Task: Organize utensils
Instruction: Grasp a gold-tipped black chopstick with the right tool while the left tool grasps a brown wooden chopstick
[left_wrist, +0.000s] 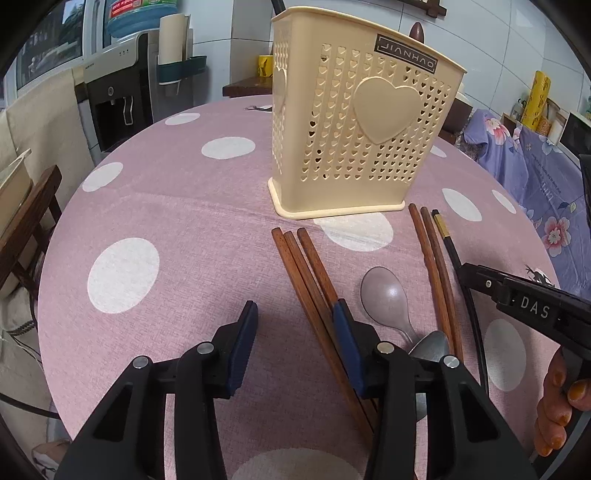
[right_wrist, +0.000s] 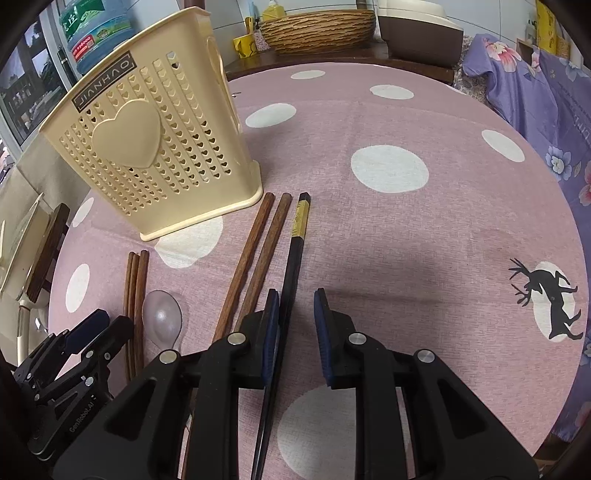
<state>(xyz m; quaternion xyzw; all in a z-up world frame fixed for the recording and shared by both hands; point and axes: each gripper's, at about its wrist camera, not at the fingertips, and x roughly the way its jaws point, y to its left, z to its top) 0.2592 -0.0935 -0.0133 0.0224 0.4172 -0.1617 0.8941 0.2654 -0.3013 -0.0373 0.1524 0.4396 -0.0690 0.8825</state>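
Seemingly plastic, perforated holder (left_wrist: 354, 122); smooth wooden chopsticks (left_wrist: 310, 273).

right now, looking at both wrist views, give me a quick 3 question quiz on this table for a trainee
1. True or false: the cream basket stands upright on the dotted tablecloth.
2. Which utensil lies between the pads of the right tongs? A) the black chopstick B) the clear spoon C) a fork
3. Fill in: three brown chopsticks lie side by side, and the right pad of the left tongs sits over them, with bare ____ in the gap between its pads.

Key
1. True
2. A
3. tablecloth
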